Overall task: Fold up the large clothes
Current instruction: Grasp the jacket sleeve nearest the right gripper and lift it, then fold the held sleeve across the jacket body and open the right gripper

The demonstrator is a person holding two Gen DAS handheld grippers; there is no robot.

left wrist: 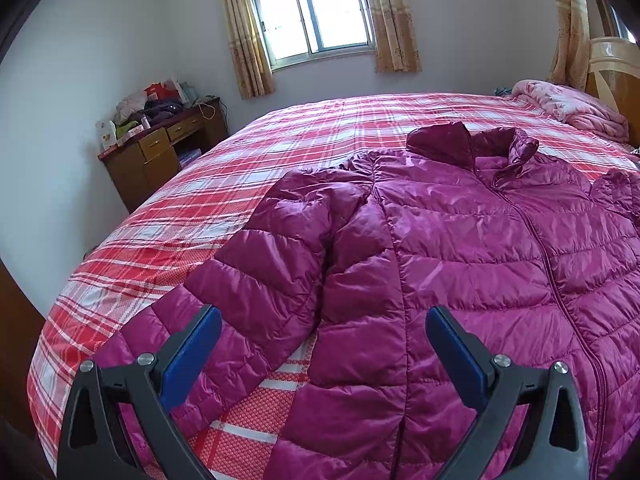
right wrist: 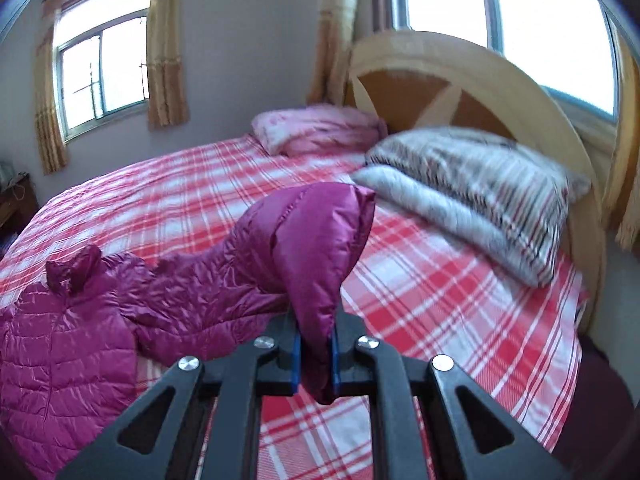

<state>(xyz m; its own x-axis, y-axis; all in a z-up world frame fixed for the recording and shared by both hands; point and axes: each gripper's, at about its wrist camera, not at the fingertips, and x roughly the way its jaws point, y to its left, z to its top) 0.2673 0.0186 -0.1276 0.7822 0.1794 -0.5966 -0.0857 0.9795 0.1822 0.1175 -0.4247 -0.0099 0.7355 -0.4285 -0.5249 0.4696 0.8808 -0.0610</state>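
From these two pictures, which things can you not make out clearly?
- Right sleeve cuff: right wrist view, covered by the right gripper, whose fingers pinch the fabric.
- Jacket hem: left wrist view, cut off by the bottom edge.
- Striped pillow: right wrist view, blurred, so its pattern is unclear.
- Items on the desk: left wrist view, too small to name.
- Left gripper: open over the left sleeve; whether they touch is unclear.

I'm working in a home bedroom: a wide bed under a red plaid cover, pillows against its curved wooden headboard, curtained windows, and a cluttered wooden desk in the far corner.
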